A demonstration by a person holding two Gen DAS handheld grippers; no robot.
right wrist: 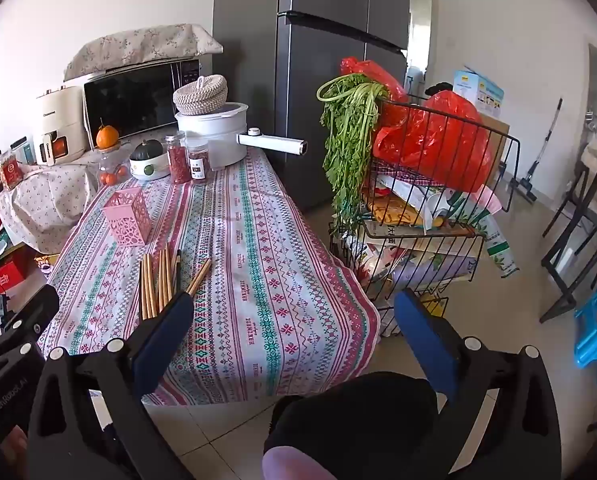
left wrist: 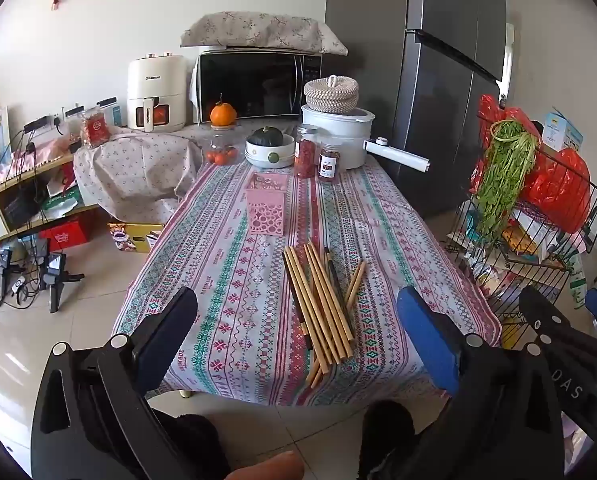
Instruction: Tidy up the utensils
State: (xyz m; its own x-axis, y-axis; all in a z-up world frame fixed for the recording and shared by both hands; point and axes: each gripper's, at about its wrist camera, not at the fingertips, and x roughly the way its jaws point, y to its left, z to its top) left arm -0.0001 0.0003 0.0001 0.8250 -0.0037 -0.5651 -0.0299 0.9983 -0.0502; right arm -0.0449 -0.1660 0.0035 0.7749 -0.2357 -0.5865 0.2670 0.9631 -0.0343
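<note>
Both hand-held grippers (left wrist: 296, 322) (right wrist: 292, 326) gape wide; pink holder (left wrist: 267, 209) seemingly empty beyond chopsticks (left wrist: 320, 308).

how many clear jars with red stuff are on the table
3: tall jar and short jar side by side before the white pot; a third under the orange. Others may be hidden.

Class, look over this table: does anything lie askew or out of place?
Yes. The chopsticks lie loose on the tablecloth, two crossed apart from the bundle, not in the pink holder behind them.
</note>
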